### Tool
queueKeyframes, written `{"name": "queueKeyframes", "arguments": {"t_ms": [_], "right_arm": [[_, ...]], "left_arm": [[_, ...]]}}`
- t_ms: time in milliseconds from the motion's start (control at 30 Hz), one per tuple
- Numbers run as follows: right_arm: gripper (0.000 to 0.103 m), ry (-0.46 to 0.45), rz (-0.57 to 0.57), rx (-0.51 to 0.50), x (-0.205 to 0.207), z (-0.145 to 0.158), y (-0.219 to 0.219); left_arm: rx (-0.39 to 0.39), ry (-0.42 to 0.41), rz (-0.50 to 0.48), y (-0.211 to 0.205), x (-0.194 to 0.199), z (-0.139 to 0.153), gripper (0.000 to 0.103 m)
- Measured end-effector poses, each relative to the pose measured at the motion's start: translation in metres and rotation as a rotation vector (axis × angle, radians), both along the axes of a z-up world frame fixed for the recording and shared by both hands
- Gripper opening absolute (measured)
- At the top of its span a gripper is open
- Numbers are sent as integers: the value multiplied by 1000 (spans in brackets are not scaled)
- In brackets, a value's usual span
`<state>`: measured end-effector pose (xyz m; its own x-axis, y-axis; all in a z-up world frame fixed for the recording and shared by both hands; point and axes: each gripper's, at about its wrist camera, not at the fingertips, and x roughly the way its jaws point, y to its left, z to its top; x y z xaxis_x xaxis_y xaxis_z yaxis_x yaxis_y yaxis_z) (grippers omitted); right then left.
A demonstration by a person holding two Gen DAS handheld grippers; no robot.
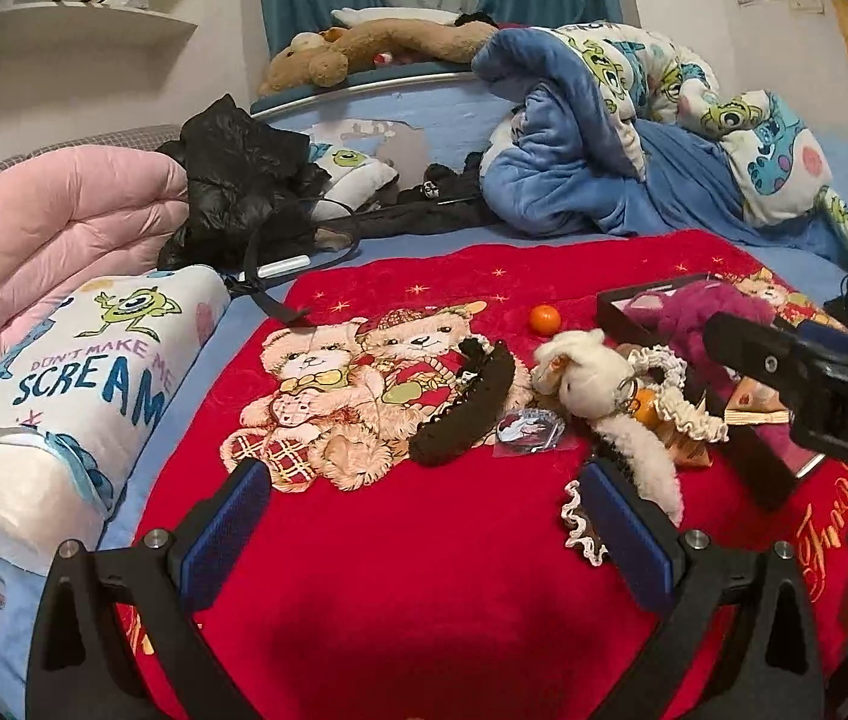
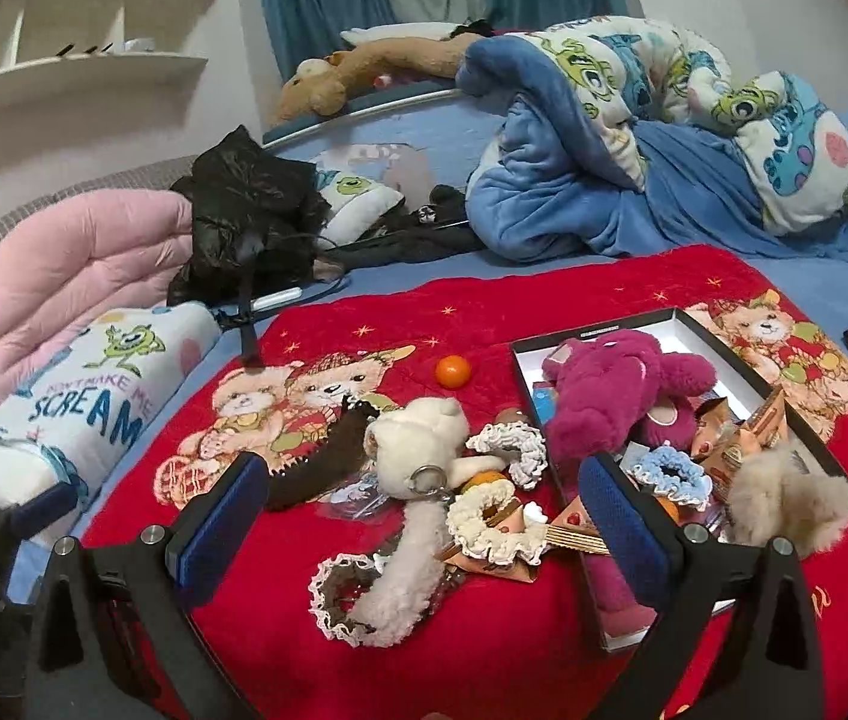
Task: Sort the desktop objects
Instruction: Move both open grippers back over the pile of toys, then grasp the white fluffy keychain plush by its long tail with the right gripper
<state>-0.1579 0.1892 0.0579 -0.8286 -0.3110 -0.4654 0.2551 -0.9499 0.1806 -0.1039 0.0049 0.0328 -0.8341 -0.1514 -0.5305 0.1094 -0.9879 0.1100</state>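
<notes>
Open black box (image 2: 652,324) on the red blanket (image 2: 484,630) holds a magenta plush (image 2: 622,384), a blue scrunchie (image 2: 673,474), a beige plush (image 2: 784,498) and paper packets. A white rabbit (image 2: 418,450) and orange ball (image 2: 453,370) lie outside, left of it. Left gripper (image 1: 424,516) and right gripper (image 2: 418,516): fingers apart, empty.

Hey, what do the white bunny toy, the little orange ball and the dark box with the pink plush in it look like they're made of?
White bunny toy: fuzzy fleece-like plush, with what looks like a metal keyring. Little orange ball: smooth and glossy with a highlight, so plastic or possibly a small fruit; I can't tell which. Dark box: thin, stiff, straight walls, black outside and white inside, likely cardboard.
</notes>
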Motion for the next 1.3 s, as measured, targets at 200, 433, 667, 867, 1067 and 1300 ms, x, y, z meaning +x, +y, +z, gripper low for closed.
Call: {"name": "queueKeyframes", "arguments": {"t_ms": [200,433,667,867,1067,1300], "right_arm": [[103,-46,-23,28,-14,-13,16],[103,-107,-10,7,-22,-28,31],[103,-166,40,-21,-27,-38,20],[91,-262,66,-69,-40,-57,7],[90,-320,64,-21,-48,-72,-8],[90,-342,24,52,-54,-87,-19]], "left_arm": [[47,-35,-56,5,-25,-16,103],[46,-71,-80,12,-44,-34,103],[66,-151,-114,12,-59,-62,103],[31,-176,-140,22,-64,-71,103],[21,-249,-141,26,-78,-85,103],[47,-282,-125,22,-83,-93,103]]}}
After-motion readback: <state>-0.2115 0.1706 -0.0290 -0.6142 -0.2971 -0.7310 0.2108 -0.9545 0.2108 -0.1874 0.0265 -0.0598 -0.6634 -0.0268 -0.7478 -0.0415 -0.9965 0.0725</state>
